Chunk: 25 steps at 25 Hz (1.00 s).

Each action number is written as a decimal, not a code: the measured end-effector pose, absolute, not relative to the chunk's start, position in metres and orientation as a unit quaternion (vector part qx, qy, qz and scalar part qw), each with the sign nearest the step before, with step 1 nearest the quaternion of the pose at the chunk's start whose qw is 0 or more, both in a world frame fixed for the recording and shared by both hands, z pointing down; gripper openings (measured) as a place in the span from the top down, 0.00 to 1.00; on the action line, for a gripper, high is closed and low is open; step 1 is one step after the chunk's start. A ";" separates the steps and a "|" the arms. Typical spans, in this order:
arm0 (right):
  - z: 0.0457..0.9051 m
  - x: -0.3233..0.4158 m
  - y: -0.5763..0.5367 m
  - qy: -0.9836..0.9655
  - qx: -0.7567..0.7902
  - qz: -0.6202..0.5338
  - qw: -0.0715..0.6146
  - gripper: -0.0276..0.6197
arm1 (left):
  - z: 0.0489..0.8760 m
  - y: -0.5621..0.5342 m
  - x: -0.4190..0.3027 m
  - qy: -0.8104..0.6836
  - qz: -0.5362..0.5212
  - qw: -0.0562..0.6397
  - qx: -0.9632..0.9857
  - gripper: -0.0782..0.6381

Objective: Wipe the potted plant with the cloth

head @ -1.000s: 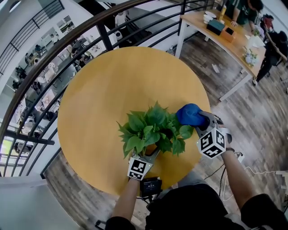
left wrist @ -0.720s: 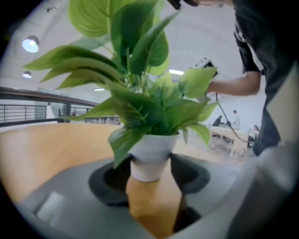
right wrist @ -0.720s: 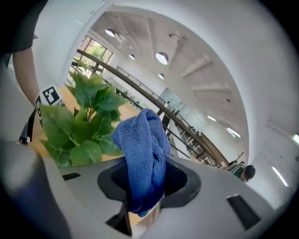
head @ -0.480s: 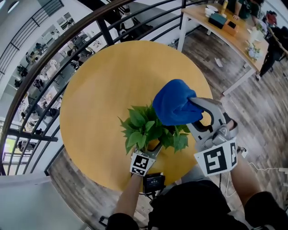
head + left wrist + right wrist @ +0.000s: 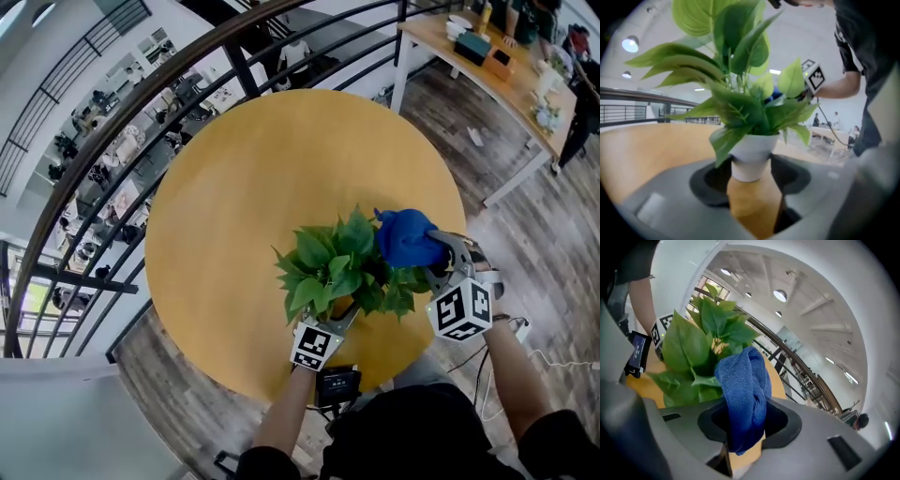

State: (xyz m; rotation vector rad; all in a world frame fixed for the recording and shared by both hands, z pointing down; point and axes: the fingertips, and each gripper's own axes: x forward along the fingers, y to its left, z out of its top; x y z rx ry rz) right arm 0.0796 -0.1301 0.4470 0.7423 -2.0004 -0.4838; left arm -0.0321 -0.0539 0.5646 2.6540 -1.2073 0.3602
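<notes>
On table (image 5: pixel 244 169), near your edge: potted plant (image 5: pixel 339 265). Your left gripper (image 5: pixel 340 312) clamps white pot (image 5: pixel 750 158). Your right gripper (image 5: pixel 434 259) pinches cloth (image 5: pixel 407 238) at plant's right side; leaves (image 5: pixel 689 348) lie leftward of cloth, right hand nearer.

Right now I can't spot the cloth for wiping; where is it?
Head view: the cloth is bunched in the right claw, at the plant's right-side leaves, near the table's front edge.

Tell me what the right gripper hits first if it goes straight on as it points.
The plant: its leaves stand just beyond the cloth that the right gripper holds, so the cloth would probably touch them first; depth is unclear.
</notes>
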 end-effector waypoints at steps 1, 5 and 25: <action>0.455 0.094 -0.133 -0.806 0.314 -0.181 0.467 0.75 | 0.565 -0.054 -0.032 -0.409 0.122 0.102 0.899 0.54; 0.443 0.119 -0.141 -0.800 0.356 -0.165 0.453 0.75 | 0.565 -0.055 -0.033 -0.409 0.122 0.102 0.898 0.54; 0.484 0.116 -0.106 -0.804 0.342 -0.149 0.462 0.75 | 0.566 -0.054 -0.034 -0.410 0.127 0.102 0.897 0.54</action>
